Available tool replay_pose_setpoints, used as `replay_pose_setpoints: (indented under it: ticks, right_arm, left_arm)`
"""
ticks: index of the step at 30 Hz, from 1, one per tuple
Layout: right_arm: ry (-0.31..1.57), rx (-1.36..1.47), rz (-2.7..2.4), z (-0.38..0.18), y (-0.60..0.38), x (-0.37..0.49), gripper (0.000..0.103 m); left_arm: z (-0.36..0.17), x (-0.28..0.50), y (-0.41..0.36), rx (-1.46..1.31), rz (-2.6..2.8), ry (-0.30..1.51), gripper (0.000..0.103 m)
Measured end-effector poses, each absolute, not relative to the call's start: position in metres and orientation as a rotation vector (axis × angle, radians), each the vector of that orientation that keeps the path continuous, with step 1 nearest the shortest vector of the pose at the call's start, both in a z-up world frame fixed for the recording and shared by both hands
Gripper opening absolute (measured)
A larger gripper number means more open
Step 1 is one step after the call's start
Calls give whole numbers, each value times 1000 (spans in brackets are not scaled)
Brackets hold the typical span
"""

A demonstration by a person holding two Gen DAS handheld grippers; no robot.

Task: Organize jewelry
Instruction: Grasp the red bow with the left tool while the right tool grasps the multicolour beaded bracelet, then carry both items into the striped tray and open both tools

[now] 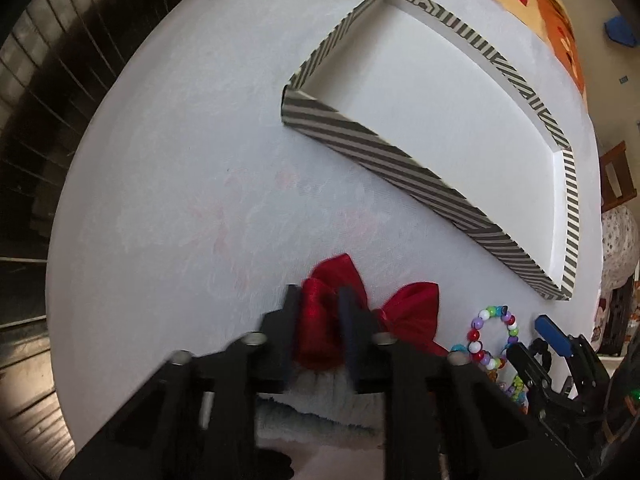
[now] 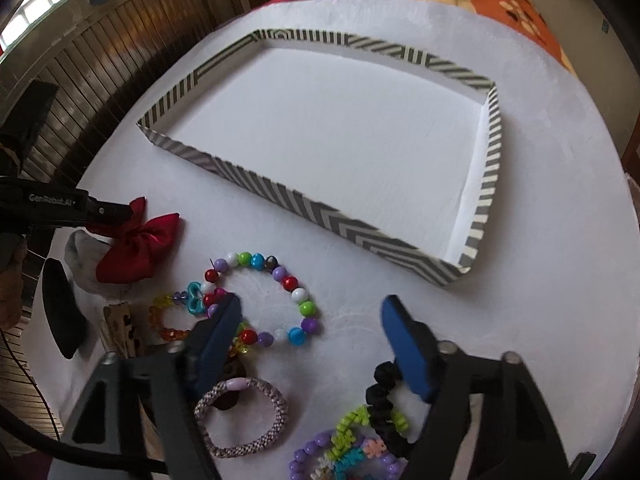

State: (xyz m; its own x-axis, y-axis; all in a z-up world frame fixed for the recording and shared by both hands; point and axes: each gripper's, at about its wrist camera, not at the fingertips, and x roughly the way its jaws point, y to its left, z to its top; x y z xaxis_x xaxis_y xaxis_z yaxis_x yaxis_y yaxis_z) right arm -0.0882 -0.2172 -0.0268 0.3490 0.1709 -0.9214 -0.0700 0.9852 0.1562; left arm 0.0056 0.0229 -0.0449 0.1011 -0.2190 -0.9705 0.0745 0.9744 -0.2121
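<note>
My left gripper (image 1: pixel 320 304) is shut on one loop of a red ribbon bow (image 1: pixel 408 316), low over the white table; the bow also shows in the right wrist view (image 2: pixel 140 248). My right gripper (image 2: pixel 310 312) is open and empty, just above a multicoloured bead bracelet (image 2: pixel 296 296), also seen in the left wrist view (image 1: pixel 496 320). A striped-rim tray (image 2: pixel 320 212) with a white floor lies beyond, empty; it shows in the left wrist view too (image 1: pixel 372 152). A woven pink-grey bracelet (image 2: pixel 276 400), a black scrunchie (image 2: pixel 384 404) and beaded pieces lie near me.
A grey fluffy item (image 2: pixel 86 268) lies under the bow, beside a black oval piece (image 2: pixel 60 320). An orange bead bracelet (image 2: pixel 168 332) and a blue charm (image 2: pixel 196 300) lie left of the bead bracelet. The round table edge (image 2: pixel 616 280) drops off at right.
</note>
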Motion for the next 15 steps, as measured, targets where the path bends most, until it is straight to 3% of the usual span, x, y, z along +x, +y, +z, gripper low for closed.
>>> replay_pose_setpoints:
  ticks: [5, 7, 8, 10, 15]
  right_arm:
    - [1195, 48, 173, -36, -208, -82, 38]
    - [1190, 10, 174, -36, -203, -82, 19]
    - [1182, 1, 179, -35, -201, -82, 14]
    - [1181, 23, 193, -35, -202, -83, 10]
    - [1147, 63, 232, -15, -203, -91, 10]
  left_arm:
    - [-37, 3, 22, -132, -245, 1423, 0]
    - [-28, 5, 23, -145, -257, 1406, 0]
    - [-23, 6, 24, -149, -263, 1393, 0]
    - [-10, 3, 29, -151, -270, 1369, 0]
    - [11, 2, 36, -160, -281, 1312, 0]
